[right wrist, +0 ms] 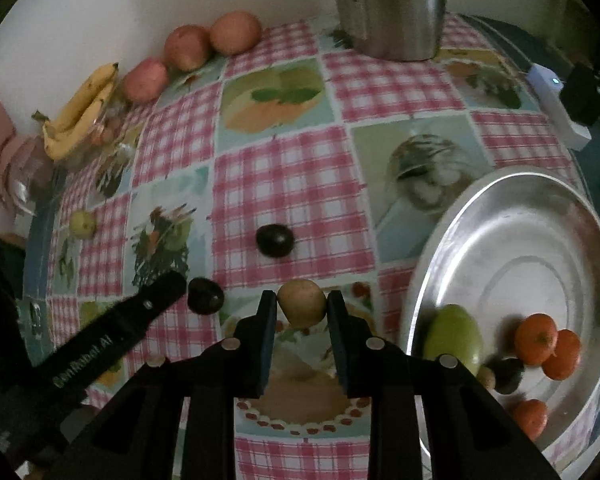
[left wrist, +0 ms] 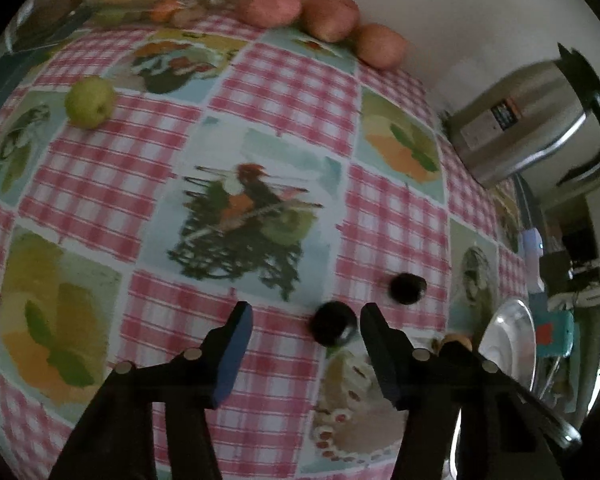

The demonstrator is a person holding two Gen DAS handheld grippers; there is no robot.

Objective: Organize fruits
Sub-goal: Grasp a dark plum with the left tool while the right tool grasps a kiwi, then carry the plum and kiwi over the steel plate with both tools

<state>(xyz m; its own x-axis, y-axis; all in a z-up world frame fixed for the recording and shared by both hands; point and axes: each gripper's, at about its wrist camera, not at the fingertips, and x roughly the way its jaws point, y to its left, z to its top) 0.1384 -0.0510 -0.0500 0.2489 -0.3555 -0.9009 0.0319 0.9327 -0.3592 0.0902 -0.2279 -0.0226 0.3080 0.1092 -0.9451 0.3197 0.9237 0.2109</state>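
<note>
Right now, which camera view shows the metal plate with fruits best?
The right wrist view: the metal plate shows almost whole, with the fruits lying inside. The left wrist view catches only a narrow sliver of it at the right edge, its contents hidden.

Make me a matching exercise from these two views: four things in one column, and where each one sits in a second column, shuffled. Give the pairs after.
Things
1. yellow-brown fruit
2. oranges
3. bananas
4. dark fruit

Places
A. in the metal plate
B. between the right gripper fingers
C. on the glass bowl near the wall
D. on the tablecloth, near the open left gripper

Pairs: 1-B, 2-A, 3-C, 4-D
</note>
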